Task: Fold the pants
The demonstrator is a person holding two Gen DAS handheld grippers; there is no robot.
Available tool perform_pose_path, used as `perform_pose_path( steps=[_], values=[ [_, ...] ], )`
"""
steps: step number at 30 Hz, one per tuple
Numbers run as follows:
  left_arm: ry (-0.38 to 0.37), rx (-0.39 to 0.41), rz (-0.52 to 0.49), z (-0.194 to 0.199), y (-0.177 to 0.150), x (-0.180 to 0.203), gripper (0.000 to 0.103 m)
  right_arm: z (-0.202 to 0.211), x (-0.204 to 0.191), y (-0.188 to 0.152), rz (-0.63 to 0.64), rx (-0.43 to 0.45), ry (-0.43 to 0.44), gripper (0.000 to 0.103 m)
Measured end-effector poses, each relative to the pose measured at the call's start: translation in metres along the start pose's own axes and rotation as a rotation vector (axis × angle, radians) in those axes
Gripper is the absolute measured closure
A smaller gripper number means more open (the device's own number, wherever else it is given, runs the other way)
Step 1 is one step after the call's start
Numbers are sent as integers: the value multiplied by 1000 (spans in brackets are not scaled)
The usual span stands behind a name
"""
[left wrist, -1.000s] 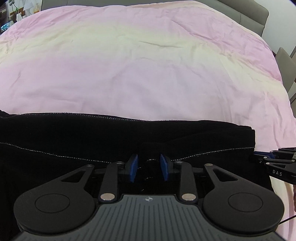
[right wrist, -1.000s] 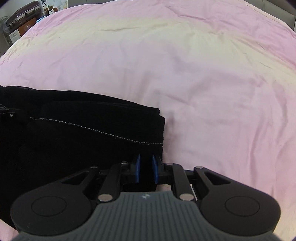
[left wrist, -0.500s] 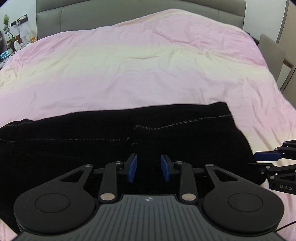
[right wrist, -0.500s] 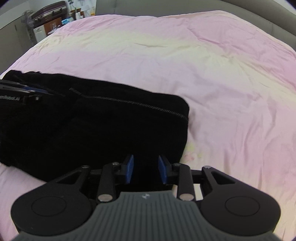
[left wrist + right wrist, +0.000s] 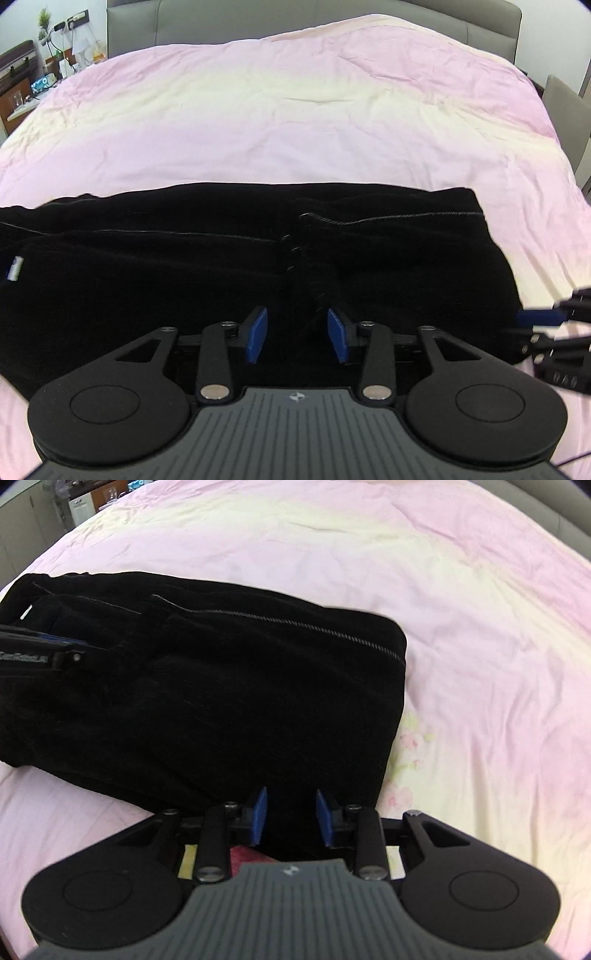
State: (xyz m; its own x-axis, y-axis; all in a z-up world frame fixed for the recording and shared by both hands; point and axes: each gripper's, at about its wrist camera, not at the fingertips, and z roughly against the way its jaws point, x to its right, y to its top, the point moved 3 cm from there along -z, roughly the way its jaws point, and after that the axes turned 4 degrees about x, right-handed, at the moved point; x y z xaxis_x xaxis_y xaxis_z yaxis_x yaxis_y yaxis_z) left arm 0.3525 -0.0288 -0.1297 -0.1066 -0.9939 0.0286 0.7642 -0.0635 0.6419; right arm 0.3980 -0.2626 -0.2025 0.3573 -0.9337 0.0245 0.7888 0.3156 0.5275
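Note:
Black pants [image 5: 184,266] lie folded in a thick bundle across the near part of the pink bed cover [image 5: 295,110]. Over their near edge hovers my left gripper [image 5: 297,334]. Its jaws are opening, and a raised fold of the cloth runs between the blue pads without being pressed. The right gripper [image 5: 290,814] stands at the bundle's near right corner [image 5: 221,686], pads apart with black cloth showing between them, not pinched. Each gripper shows in the other's view: the right gripper [image 5: 543,321] at the pants' right end, the left gripper [image 5: 44,646] at their left end.
A grey headboard [image 5: 258,22] closes the far end of the bed. A nightstand with a lamp and small items [image 5: 22,85] stands at the far left. A grey chair [image 5: 565,110] is beside the right edge. A floral print [image 5: 410,746] marks the cover near the pants.
Both grippers have drawn back and risen from the pants. Their pads, close together on the cloth a second ago, now stand apart, and the bundle lies on the bed.

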Motion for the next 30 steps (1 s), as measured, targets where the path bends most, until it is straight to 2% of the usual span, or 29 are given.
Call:
perform_pose_path(
  steps=[2, 4, 9, 13, 16, 19, 21, 24, 27, 30],
  values=[
    [-3, -5, 15, 14, -3, -19, 55, 7, -9, 6, 10, 13, 9, 70],
    [-29, -16, 42, 28, -7, -44, 48, 12, -22, 13, 38, 20, 13, 70],
    [-42, -40, 100, 67, -14, -125, 40, 21, -62, 34, 117, 44, 35, 61],
    [-15, -39, 201, 94, -25, -203, 33, 19, -90, 48, 177, 47, 36, 56],
    [46, -6, 342, 104, -42, -260, 29, 9, -105, 60, 195, 41, 31, 56],
    [44, 36, 544, 102, -62, -305, 27, -2, -117, 70, 215, 35, 22, 57],
    [38, 63, 656, 95, -76, -323, 27, -13, -124, 79, 241, 18, 12, 59],
    [67, 106, 782, 78, -92, -344, 25, -28, -133, 92, 301, -16, -38, 72],
    [34, 137, 914, 54, -104, -360, 23, -43, -139, 101, 359, -54, -74, 75],
    [19, 150, 989, 33, -112, -373, 23, -53, -146, 109, 383, -76, -17, 76]
  ],
)
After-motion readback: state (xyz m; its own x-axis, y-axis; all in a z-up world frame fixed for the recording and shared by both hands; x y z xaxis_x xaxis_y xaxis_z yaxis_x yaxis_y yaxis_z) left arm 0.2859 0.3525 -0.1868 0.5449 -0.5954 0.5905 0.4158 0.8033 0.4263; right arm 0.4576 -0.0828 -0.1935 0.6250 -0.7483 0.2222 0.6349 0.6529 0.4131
